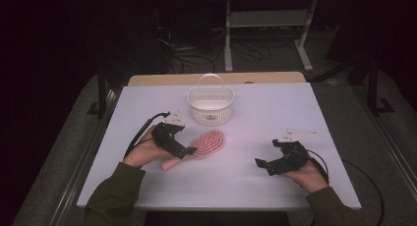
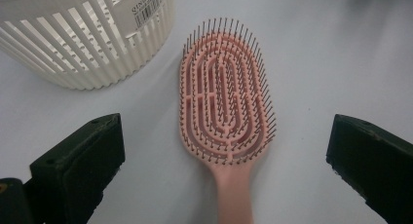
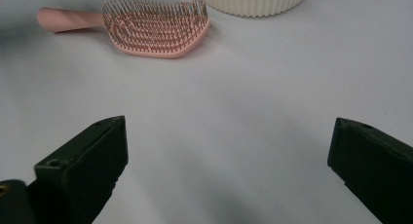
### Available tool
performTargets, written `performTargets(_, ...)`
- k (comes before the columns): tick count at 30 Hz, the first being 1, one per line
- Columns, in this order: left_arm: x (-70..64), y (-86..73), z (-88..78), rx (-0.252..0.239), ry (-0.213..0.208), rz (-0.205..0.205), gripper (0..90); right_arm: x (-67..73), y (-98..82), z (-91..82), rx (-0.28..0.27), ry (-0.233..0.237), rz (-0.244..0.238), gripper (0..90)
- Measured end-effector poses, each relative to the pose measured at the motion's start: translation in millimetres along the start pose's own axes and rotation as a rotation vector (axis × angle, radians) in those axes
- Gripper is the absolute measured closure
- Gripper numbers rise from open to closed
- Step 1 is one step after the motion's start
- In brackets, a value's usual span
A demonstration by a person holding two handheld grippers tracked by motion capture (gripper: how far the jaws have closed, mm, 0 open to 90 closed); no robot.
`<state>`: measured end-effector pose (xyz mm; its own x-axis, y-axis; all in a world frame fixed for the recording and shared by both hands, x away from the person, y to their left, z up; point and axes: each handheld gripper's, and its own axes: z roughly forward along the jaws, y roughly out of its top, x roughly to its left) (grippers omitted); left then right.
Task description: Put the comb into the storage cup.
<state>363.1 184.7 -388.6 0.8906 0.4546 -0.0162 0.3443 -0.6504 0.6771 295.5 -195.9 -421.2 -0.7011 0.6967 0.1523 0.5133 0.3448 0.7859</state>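
A pink hairbrush (image 1: pixel 206 144) lies bristles up on the white table (image 1: pixel 255 186), just in front of a white slotted basket (image 1: pixel 210 105). My left gripper (image 1: pixel 183 152) hovers over the brush handle, jaws open. In the left gripper view the hairbrush (image 2: pixel 225 102) lies between the spread jaws, handle toward the camera, with the basket (image 2: pixel 85 34) at upper left. My right gripper (image 1: pixel 262 165) rests open at the table's right front, apart from everything. In the right gripper view the hairbrush (image 3: pixel 151 27) and the basket (image 3: pixel 253 0) lie far ahead.
The basket has an upright handle (image 1: pixel 210 78) and looks empty. A wooden board edge (image 1: pixel 216 79) shows behind the white table. Cables and a metal stand (image 1: pixel 265 34) sit on the dark floor beyond.
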Motion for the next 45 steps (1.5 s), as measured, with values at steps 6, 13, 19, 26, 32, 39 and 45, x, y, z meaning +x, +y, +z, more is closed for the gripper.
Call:
performTargets(6, -0.3, -1.5, 2.6, 0.028, 0.004, 0.001, 0.3, -0.1, -0.1, 0.1, 0.001, 0.0, -0.001, 0.7)
performTargets(13, -1.6, -2.2, 5.4, 0.059, 0.017, 0.018, 2.8, -0.3, -0.1, -0.1, 0.001, 0.0, 0.0, 0.8)
performTargets(19, -1.9, -3.8, 8.5, 0.091, 0.015, 0.022, 3.0, -0.4, -0.1, -0.1, 0.001, 0.0, -0.003, 0.8)
performTargets(26, -3.7, -4.9, 12.1, 0.127, 0.016, 0.031, 3.0, -0.6, -0.2, -0.5, 0.0, 0.0, 0.002, 0.8)
performTargets(32, -5.3, -6.5, 16.8, 0.173, 0.007, 0.037, 3.4, -0.5, -0.1, 0.0, 0.0, 0.0, 0.002, 0.8)
performTargets(39, -7.0, -8.9, 24.3, 0.233, 0.001, 0.044, 4.8, -0.6, -0.1, 0.1, -0.001, 0.001, 0.001, 0.8)
performTargets(45, -7.0, -9.8, 27.1, 0.261, -0.001, 0.045, 5.8, -0.9, -0.1, -0.1, 0.0, 0.0, 0.004, 0.8)
